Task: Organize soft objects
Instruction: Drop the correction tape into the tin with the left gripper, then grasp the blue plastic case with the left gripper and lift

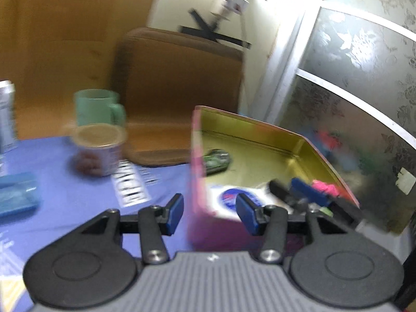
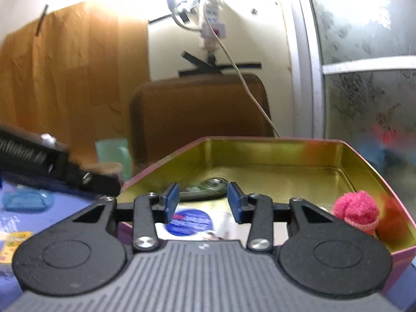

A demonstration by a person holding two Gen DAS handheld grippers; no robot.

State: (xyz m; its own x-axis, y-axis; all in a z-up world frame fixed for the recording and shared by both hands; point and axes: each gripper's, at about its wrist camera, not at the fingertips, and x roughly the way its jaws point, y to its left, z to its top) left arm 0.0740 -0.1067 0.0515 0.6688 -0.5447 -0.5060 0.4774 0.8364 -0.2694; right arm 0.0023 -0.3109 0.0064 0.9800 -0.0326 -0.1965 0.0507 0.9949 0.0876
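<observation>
An open pink tin (image 1: pixel 197 161) with a gold inside stands on the blue cloth. In it lie a green packet (image 1: pixel 217 158), a white pack with a blue circle (image 1: pixel 234 196) and a pink knitted ball (image 2: pixel 356 210) in its near right corner. My left gripper (image 1: pixel 209 213) is open at the tin's near left corner; the picture is blurred and the pads press on nothing. My right gripper (image 2: pixel 204 202) is open over the tin's front edge, above the white pack (image 2: pixel 189 219), nothing between its pads. It also shows inside the tin as the right gripper (image 1: pixel 292 192).
A green mug (image 1: pixel 96 109) and a printed cup (image 1: pixel 98 150) stand left of the tin. A blue pack (image 1: pixel 17 197) and a can (image 1: pixel 6 114) are further left. A brown cushion (image 1: pixel 182 91) is behind, a frosted glass door (image 1: pixel 351 91) to the right.
</observation>
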